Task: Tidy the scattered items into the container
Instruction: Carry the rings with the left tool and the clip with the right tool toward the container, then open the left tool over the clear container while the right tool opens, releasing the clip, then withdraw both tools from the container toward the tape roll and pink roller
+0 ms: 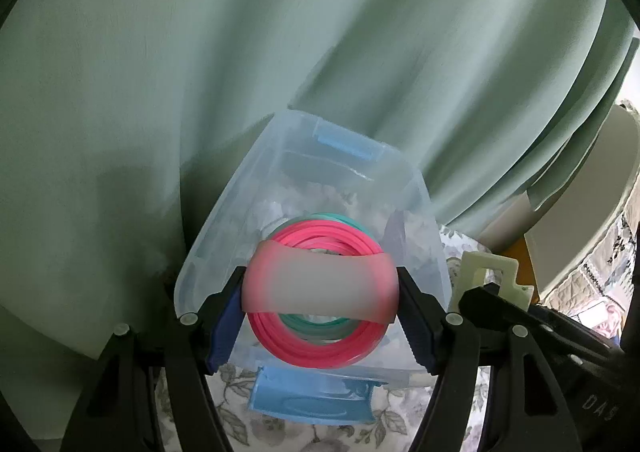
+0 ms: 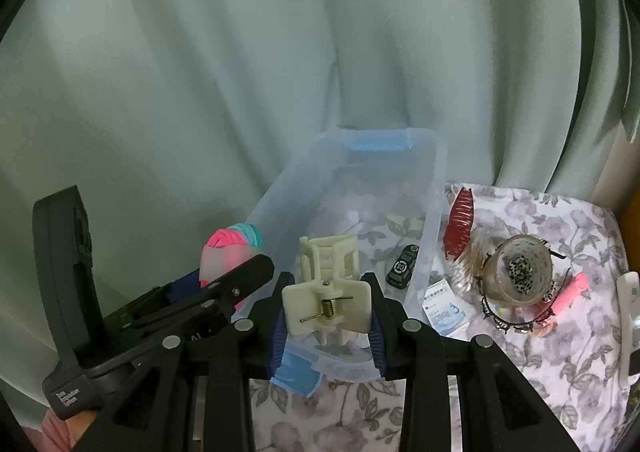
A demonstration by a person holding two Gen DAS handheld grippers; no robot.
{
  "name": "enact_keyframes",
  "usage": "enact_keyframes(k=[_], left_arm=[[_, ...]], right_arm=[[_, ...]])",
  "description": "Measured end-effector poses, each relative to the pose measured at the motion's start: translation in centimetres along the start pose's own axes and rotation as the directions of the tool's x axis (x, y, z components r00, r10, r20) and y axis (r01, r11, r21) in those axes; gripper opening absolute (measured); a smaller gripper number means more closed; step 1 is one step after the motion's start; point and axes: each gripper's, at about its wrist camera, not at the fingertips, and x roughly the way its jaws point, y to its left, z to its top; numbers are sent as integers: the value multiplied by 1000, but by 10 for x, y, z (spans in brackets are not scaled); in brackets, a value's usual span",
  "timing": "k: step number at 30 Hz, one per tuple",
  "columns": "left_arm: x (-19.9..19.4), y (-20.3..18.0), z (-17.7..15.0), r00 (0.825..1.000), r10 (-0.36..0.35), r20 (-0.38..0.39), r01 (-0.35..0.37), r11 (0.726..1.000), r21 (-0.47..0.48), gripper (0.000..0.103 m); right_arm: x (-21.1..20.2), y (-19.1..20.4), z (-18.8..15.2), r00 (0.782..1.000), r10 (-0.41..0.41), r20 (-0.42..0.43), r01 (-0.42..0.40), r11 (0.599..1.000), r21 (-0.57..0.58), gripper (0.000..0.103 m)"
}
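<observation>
In the left wrist view my left gripper (image 1: 320, 286) is shut on a roll of pink and teal bands (image 1: 320, 336) wrapped in a frosted sleeve. It hangs over the near end of the clear plastic container (image 1: 424, 212), which has blue handles. In the right wrist view my right gripper (image 2: 326, 306) is shut on a cream hair claw clip (image 2: 326, 292), held above the container's (image 2: 434, 188) near rim. A small black toy car (image 2: 402, 272) lies inside the container. The left gripper (image 2: 218, 284) and its roll (image 2: 234, 248) show at the left, and the right gripper (image 1: 494, 290) at the right of the left wrist view.
On the floral cloth (image 2: 560, 352) right of the container lie a red claw clip (image 2: 460, 228), a glass jar (image 2: 520, 268), a black headband (image 2: 516, 322), a pink item (image 2: 570, 292) and a white packet (image 2: 444, 312). A green curtain (image 2: 280, 52) hangs close behind.
</observation>
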Motion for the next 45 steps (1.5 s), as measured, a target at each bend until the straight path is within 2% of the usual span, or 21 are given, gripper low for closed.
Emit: enact_keyframes(k=[17,20,22,27,32,45], left_arm=[[23,9,-6,998,16,-67,-19,999,-46,72],[24,9,-6,997,16,-71,-19,999,-45,72],[24,9,-6,997,11,-74,-15,999,-47,72],[23,9,-7,997,7,-76,-10,999,-44,74],[19,5,-7,997,10,-77,-13,999,-38,79],[3,-10,-15,995,55,-80,-55,998,3,82]], right_arm=[[37,-11,-7,995,-23,-99,24,1000,2,37],[38,-12,-8,994,-28,-103,29,1000,3,41],[37,-14,-8,994,-39,-101,39,999,5,48],[35,-19,-10,994,-41,-101,43,999,20,52],[31,-22,-12,994,-36,-100,40,999,33,53],[7,-28,-23,997,-33,-76,37,998,47,54]])
